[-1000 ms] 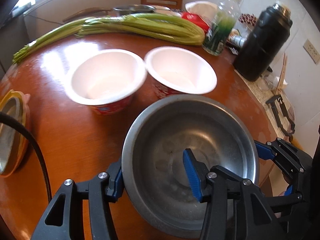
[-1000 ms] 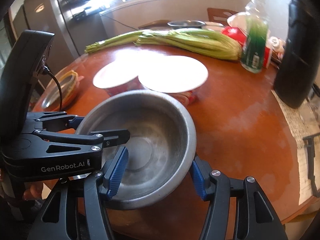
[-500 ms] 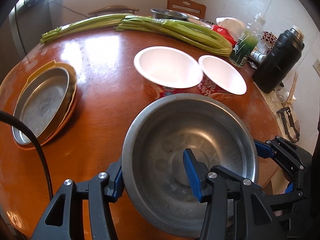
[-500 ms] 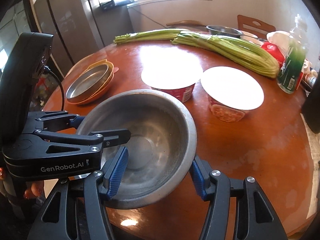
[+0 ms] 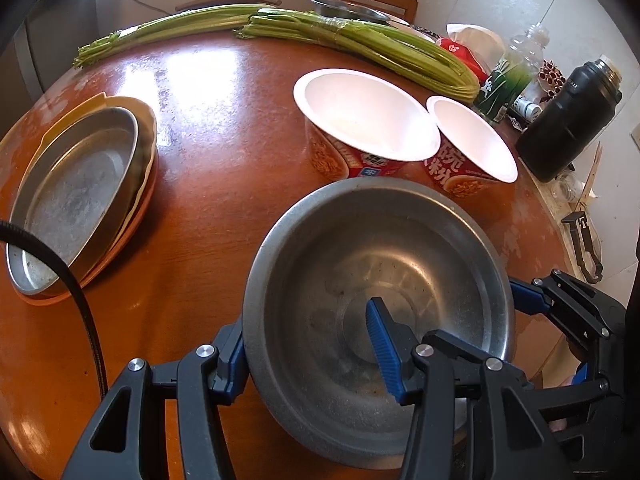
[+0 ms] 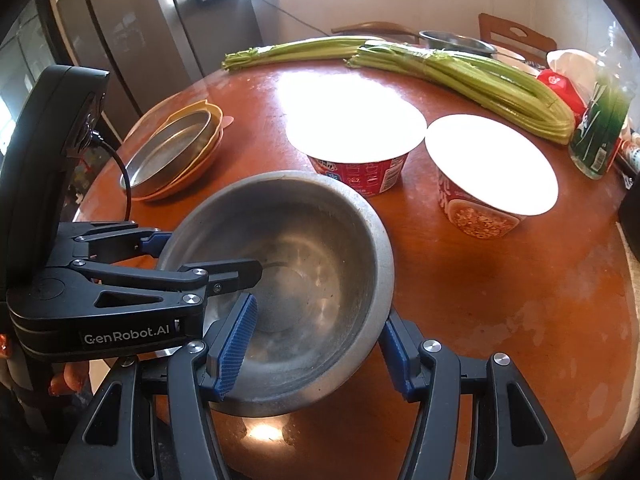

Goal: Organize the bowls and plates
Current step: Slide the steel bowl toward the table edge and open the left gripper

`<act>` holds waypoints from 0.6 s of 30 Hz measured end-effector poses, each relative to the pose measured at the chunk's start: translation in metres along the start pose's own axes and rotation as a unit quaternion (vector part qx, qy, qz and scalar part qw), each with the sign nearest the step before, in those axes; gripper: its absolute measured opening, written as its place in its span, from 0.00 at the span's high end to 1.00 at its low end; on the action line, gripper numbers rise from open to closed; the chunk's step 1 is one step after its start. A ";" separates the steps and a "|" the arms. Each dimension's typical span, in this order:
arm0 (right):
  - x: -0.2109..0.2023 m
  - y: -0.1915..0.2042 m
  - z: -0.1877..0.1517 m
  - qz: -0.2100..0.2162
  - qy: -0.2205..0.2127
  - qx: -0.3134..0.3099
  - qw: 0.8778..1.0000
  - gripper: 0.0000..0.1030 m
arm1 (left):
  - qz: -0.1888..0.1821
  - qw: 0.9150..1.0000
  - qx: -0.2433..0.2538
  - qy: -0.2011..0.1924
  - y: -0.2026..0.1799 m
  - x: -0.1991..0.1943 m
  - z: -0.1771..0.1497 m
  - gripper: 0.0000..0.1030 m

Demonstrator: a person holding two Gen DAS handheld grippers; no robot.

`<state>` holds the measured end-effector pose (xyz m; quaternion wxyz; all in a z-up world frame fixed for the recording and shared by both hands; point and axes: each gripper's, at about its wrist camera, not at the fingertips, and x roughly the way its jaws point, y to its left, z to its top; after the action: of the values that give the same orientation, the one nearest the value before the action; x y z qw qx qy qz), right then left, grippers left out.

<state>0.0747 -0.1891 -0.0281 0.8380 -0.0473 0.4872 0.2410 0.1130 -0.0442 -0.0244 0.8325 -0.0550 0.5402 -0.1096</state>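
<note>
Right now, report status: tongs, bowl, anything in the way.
Left tongs and right tongs both clamped on steel bowl rim, opposite sides. Bowl empty. Two noodle cups close ahead; plate stack off left.

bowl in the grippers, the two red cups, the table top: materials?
Metal bowl: looks like stainless steel, brushed dull grey with soft reflections and scuffs. Red cups: probably foam or coated paper, matte white inside, printed red wrap outside. Table: glossy reddish-brown, lacquered wood or laminate; the window glare hides any grain.
</note>
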 end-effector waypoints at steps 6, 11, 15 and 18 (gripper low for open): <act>0.003 0.001 0.003 0.003 0.005 0.004 1.000 0.40 | 0.000 1.000 0.000 -0.004 0.003 -0.001 0.000 0.49; 0.007 -0.004 0.002 0.013 0.010 0.013 1.000 0.40 | 0.004 1.000 0.005 -0.001 0.002 0.002 0.001 0.49; 0.009 -0.005 0.003 0.017 0.014 0.015 1.000 0.40 | 0.005 1.000 0.009 -0.002 0.002 0.002 0.002 0.49; 0.007 -0.004 0.002 0.016 0.010 0.016 1.000 0.40 | 0.002 1.000 0.009 -0.001 0.003 0.002 0.003 0.49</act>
<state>0.0812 -0.1888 -0.0336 0.8299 -0.0284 0.4999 0.2459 0.1168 -0.0413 -0.0254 0.8337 -0.0466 0.5386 -0.1129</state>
